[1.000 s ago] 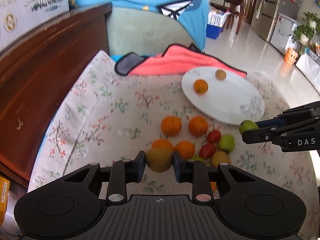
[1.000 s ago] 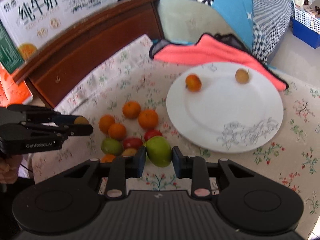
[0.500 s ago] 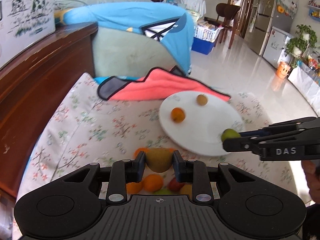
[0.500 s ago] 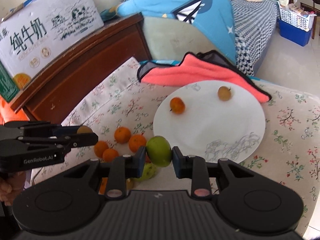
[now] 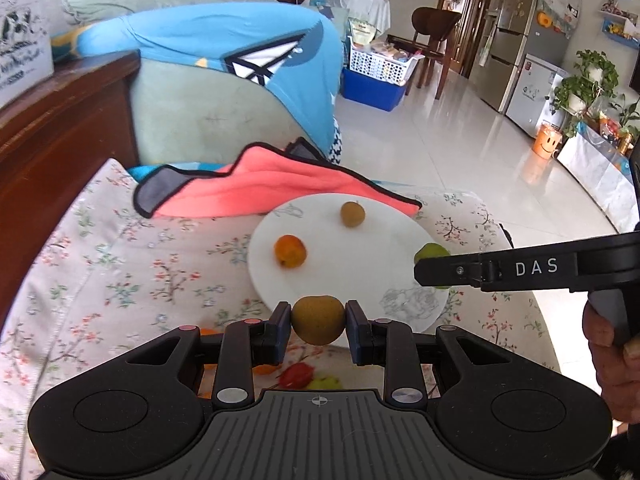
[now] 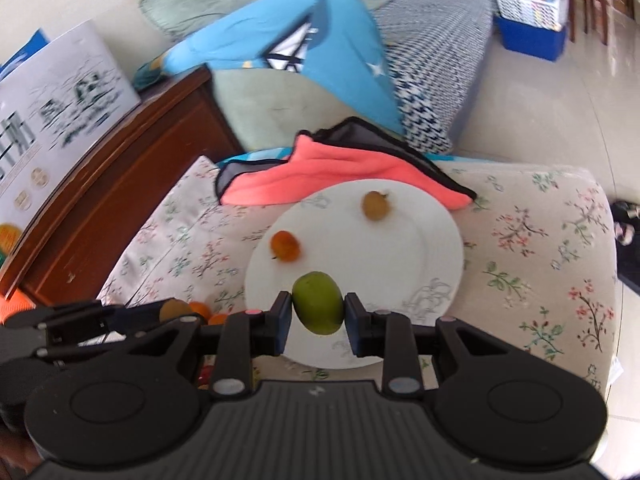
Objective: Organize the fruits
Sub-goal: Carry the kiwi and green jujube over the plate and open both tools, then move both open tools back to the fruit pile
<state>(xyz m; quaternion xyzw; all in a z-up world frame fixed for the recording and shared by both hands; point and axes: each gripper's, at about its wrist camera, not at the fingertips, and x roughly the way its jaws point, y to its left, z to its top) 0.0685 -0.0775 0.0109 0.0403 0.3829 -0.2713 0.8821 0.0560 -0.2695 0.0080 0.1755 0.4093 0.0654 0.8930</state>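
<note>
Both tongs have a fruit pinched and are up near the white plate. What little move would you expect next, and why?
Probably lower the right tongs and let go of the green fruit: it hangs over a bare part of the white plate, where an orange fruit and a brownish fruit already lie. The left tongs, holding a brown fruit, could follow.

White plate point(image 6: 436, 248) mostly bare: open room across its near and right portions. Two obstacles on it: an orange fruit point(image 6: 285, 245) at left, a brown fruit point(image 6: 375, 205) toward the far rim, well apart. Far edge blocked by a pink cloth point(image 6: 320, 176) overlapping the rim. Left flank walled by a dark wooden cabinet point(image 6: 120, 184). Loose fruit cluster point(image 5: 298, 374) crowding the floral cover point(image 6: 540, 240) beside the plate's near-left edge.
</note>
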